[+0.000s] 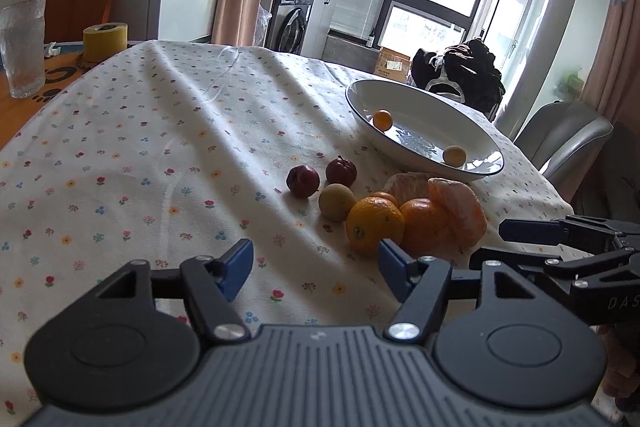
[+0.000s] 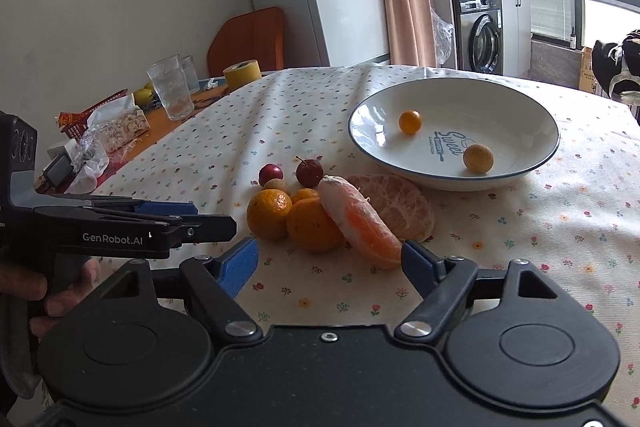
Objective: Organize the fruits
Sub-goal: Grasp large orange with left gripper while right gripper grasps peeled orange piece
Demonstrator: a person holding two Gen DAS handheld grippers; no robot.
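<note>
Where blue-rimmed, bowl (image 2: 452,183) lettering "Sweet"

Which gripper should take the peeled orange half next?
Right, probably. The right gripper is open with the peeled orange half just ahead between its fingers; the left gripper faces the whole oranges.

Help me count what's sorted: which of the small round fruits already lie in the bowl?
Two: the bright orange one toward the bowl's far side and the duller yellow one near its front rim. The other fruits sit on the tablecloth.
</note>
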